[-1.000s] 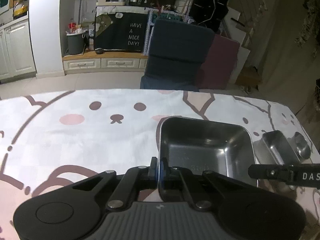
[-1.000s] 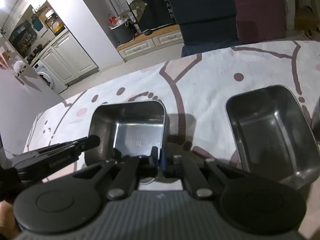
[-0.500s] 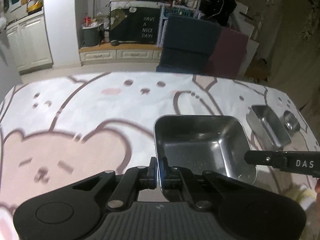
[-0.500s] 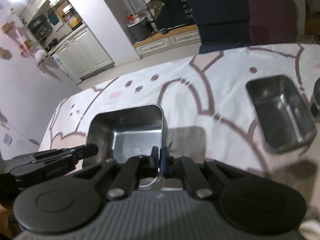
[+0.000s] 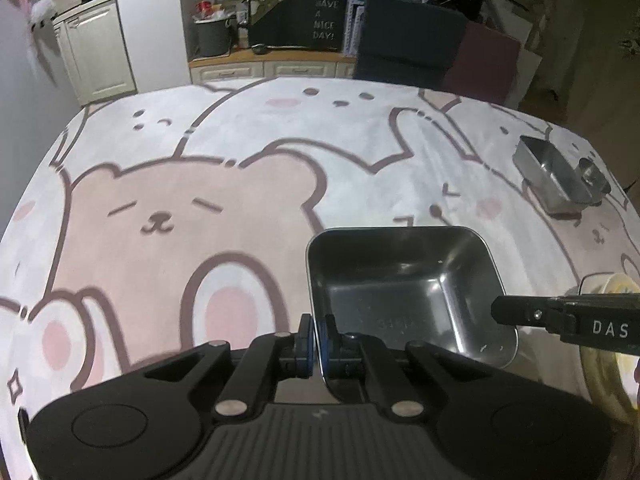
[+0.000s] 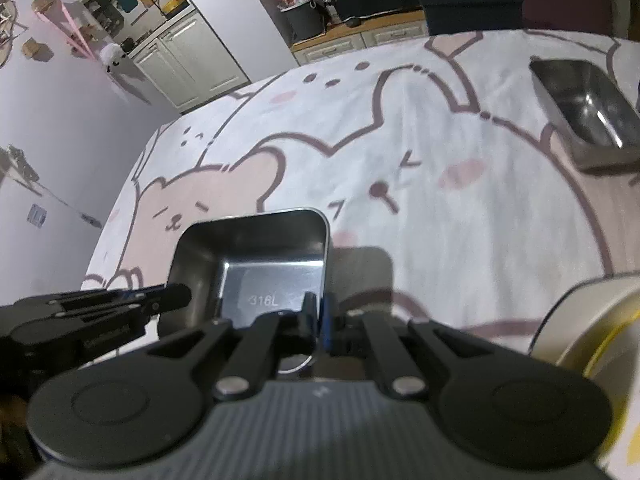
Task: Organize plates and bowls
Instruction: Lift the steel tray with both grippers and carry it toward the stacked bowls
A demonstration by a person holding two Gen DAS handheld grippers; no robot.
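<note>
A square steel tray (image 5: 400, 280), stamped 316L on its bottom, hangs above the bear-print tablecloth (image 5: 200, 208). My left gripper (image 5: 317, 332) is shut on its left rim. My right gripper (image 6: 318, 312) is shut on the tray's (image 6: 248, 248) right rim. Each view shows the other gripper across the tray: the right gripper (image 5: 560, 316) at the right, the left gripper (image 6: 120, 304) at the left. A smaller rectangular steel tray (image 5: 552, 172) (image 6: 588, 108) sits on the cloth far to the right.
A small round steel cup (image 5: 596, 178) stands right behind the smaller tray. A white and yellow bowl (image 6: 592, 320) sits near the front right corner. A dark chair (image 5: 412, 40) stands beyond the table's far edge, with cabinets behind.
Both grippers have carried the square tray to the left and towards the near side of the table, a little higher. The smaller tray and cup now lie farther off to the right.
</note>
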